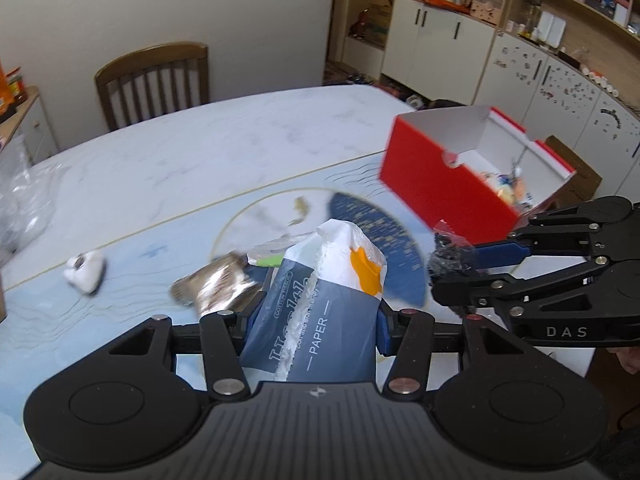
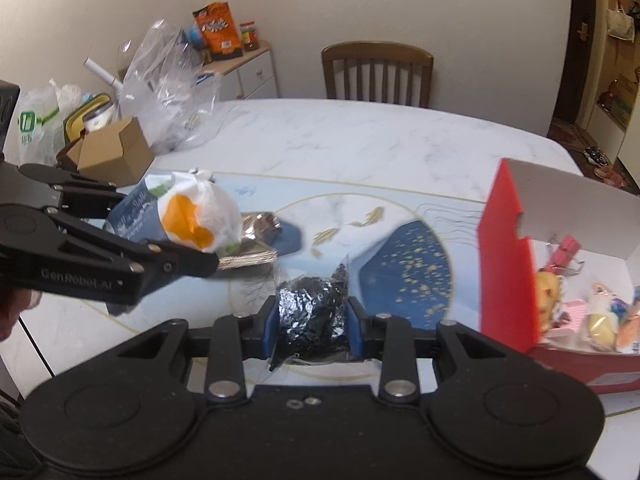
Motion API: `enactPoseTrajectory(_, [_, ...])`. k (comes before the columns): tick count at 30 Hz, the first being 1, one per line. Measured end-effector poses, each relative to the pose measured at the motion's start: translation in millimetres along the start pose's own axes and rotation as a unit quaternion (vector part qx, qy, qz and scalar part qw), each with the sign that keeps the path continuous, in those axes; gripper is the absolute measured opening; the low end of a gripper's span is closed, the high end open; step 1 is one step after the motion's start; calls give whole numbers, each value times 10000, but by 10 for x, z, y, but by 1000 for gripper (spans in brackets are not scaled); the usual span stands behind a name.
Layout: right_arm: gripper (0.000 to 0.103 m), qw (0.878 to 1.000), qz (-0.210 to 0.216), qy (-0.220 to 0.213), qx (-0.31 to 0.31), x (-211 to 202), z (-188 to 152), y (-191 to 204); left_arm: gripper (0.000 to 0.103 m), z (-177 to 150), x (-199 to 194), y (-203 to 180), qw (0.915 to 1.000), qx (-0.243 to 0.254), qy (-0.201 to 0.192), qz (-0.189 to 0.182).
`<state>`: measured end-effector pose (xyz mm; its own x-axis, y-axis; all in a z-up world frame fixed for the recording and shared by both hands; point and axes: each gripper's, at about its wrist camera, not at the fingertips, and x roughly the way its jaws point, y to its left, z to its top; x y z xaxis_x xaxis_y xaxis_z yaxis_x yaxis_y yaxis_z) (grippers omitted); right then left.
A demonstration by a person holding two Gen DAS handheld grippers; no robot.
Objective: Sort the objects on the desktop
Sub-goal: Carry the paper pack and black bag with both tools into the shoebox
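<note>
My left gripper (image 1: 316, 316) is shut on a blue and white tissue pack (image 1: 320, 300) marked PAPER, held above the table; the pack also shows in the right wrist view (image 2: 180, 216). My right gripper (image 2: 312, 320) is shut on a clear bag of small black pieces (image 2: 316, 312); it also shows in the left wrist view (image 1: 450, 256), near the red box (image 1: 448, 184). The red box (image 2: 504, 256) stands open at the right with several small items inside. A silver foil packet (image 1: 216, 284) lies on the blue mat (image 1: 120, 272).
A white crumpled object (image 1: 84, 270) lies on the mat at the left. A cardboard box (image 2: 112, 152) and clear plastic bags (image 2: 168, 88) stand at the table's far left. A wooden chair (image 2: 376, 74) is behind the marble table (image 2: 360, 136).
</note>
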<state>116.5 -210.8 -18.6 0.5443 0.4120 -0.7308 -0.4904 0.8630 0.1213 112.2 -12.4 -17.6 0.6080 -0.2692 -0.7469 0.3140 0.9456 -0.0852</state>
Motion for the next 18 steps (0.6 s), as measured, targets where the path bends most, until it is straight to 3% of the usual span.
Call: enactPoseTrajectory(18, [33,9980,-292,-410,386,-527,-40,-1042,51,603,379,-1109,9973,611,-179,-354])
